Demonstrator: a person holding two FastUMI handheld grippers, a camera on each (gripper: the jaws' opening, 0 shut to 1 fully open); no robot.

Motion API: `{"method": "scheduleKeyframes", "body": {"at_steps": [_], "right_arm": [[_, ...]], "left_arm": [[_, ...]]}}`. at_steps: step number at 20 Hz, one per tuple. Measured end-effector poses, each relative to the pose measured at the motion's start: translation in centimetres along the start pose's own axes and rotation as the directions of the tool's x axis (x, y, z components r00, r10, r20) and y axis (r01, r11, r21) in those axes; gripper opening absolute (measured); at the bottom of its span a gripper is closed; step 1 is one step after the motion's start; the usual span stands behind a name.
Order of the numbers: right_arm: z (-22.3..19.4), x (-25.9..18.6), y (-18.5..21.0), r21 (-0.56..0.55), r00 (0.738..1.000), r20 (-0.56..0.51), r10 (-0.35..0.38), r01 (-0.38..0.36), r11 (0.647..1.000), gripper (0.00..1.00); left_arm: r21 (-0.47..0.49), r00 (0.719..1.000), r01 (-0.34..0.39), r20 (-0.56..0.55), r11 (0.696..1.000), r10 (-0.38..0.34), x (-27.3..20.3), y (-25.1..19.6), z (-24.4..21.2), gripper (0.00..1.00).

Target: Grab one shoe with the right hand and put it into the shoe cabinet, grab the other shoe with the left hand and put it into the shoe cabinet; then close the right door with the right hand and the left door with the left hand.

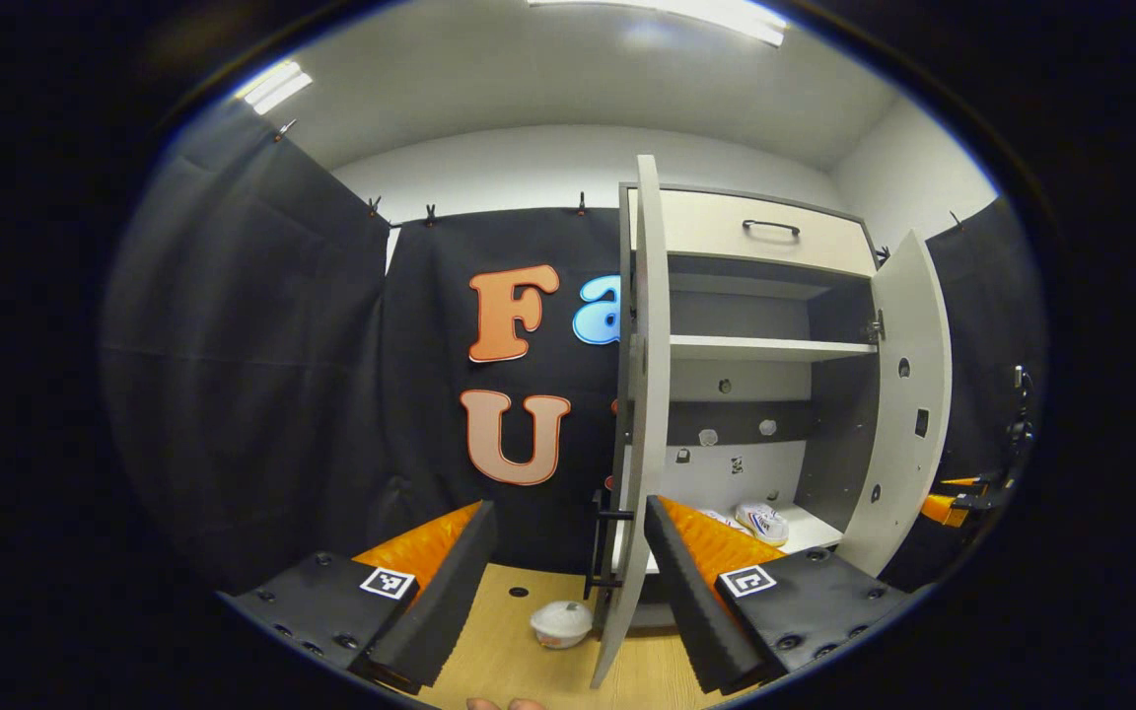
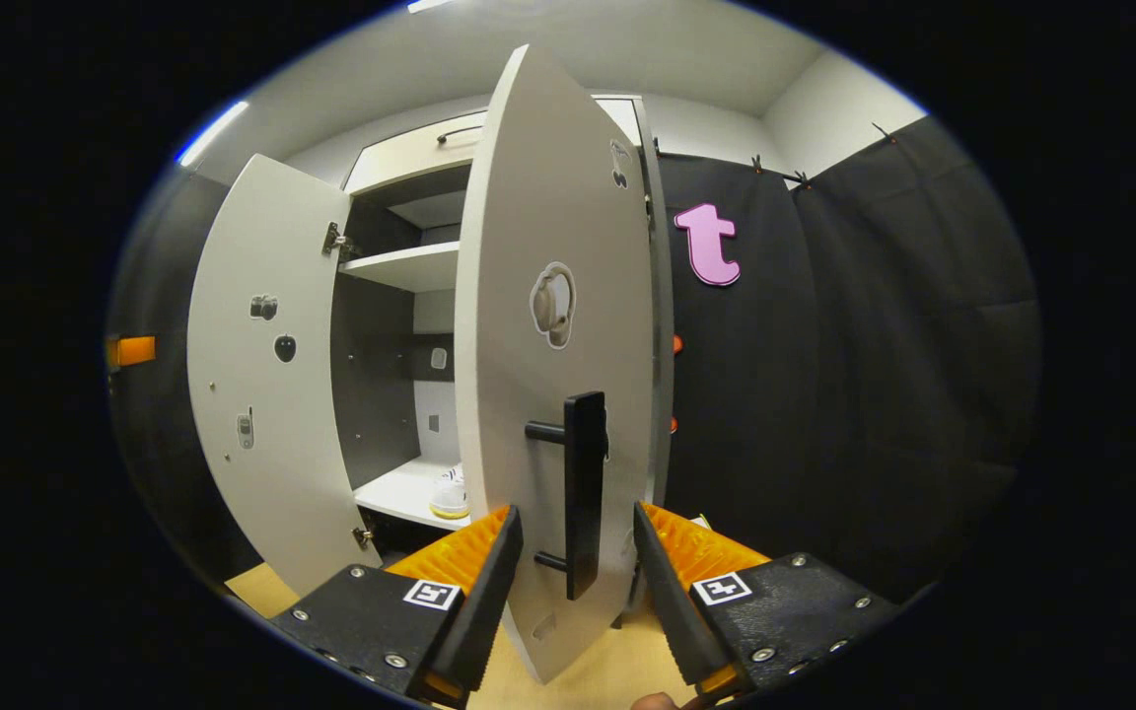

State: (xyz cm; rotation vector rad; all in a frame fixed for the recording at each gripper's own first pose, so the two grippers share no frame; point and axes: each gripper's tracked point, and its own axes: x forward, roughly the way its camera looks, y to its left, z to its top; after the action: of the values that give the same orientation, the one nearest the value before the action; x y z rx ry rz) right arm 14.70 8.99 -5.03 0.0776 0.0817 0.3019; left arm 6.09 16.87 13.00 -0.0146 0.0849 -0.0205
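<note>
The shoe cabinet (image 1: 755, 232) stands with both doors swung out. A white shoe (image 1: 763, 521) rests on its bottom shelf, with a second one (image 1: 726, 517) just behind it; the white shoe (image 2: 450, 493) also shows through the door gap in the right gripper view. My left gripper (image 1: 568, 513) is open in front of the left door (image 1: 645, 375), whose edge and black handle (image 1: 603, 542) lie between the fingers, close to the right one. My right gripper (image 2: 576, 518) is open with the right door's (image 2: 548, 296) black handle (image 2: 583, 483) between its fingers, apart from both.
A small white round object (image 1: 561, 623) lies on the wooden floor (image 1: 509, 661) by the left door's foot. An empty shelf (image 1: 765, 347) crosses the cabinet higher up, under a drawer with a handle (image 1: 771, 227). Black cloth walls stand on both sides.
</note>
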Motion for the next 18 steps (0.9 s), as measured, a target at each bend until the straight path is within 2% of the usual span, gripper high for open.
{"method": "scheduleKeyframes", "body": {"at_steps": [5,6,10,13,18], "right_arm": [[-0.7,4.1,2.8,0.056,1.0,-0.005,0.002,-0.002,0.998,0.84],[-0.9,5.0,3.9,0.067,1.0,-0.006,0.015,-0.014,0.998,0.92],[-1.9,8.8,6.2,0.053,1.0,-0.015,-0.007,0.008,0.999,0.93],[-1.5,9.9,6.3,0.046,0.999,0.009,-0.047,0.046,0.998,0.91],[-1.8,10.7,6.7,0.083,0.998,0.002,-0.06,0.06,0.995,0.92]], "left_arm": [[0.018,1.0,-0.013,-0.018,1.0,0.013,0.6,2.4,-0.8,0.96],[0.017,1.0,-0.01,-0.019,1.0,0.01,0.8,2.7,-0.8,0.96],[0.024,1.0,0.005,-0.016,1.0,-0.004,1.6,3.9,-0.7,0.96],[0.031,1.0,0.014,-0.017,0.999,-0.013,1.9,4.8,-0.9,0.96],[0.029,0.998,0.06,-0.039,0.998,-0.058,3.4,5.0,-1.9,0.96]]}}
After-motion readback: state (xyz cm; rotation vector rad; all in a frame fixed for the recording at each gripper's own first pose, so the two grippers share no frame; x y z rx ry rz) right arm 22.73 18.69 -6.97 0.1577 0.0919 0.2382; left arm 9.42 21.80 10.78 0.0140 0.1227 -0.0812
